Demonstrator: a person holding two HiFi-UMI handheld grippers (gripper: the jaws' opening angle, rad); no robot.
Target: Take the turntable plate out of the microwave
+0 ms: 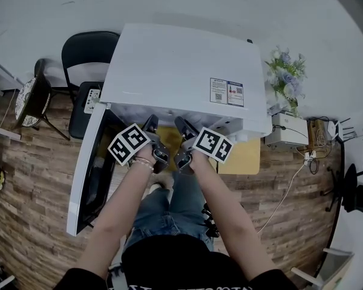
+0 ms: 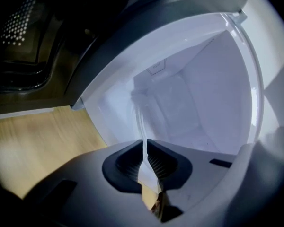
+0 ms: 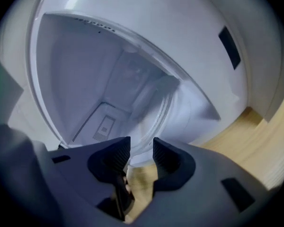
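Observation:
The white microwave (image 1: 181,65) stands on a wooden table with its door (image 1: 88,174) swung open to the left. Both grippers reach into the opening side by side. The clear glass turntable plate (image 2: 143,126) stands tilted on edge inside the white cavity (image 2: 180,98). My left gripper (image 2: 144,157) is shut on the plate's thin rim. In the right gripper view the plate's ridged rim (image 3: 163,110) curves down toward my right gripper (image 3: 141,155), whose pads stand apart around it without pressing. In the head view the plate is hidden by the microwave top.
The wooden table (image 1: 245,156) shows to the right of the opening and under the door (image 2: 42,141). The dark mesh door window (image 2: 23,37) is close on the left. A black chair (image 1: 88,53) stands behind, with flowers (image 1: 285,71) and a white box (image 1: 287,132) at the right.

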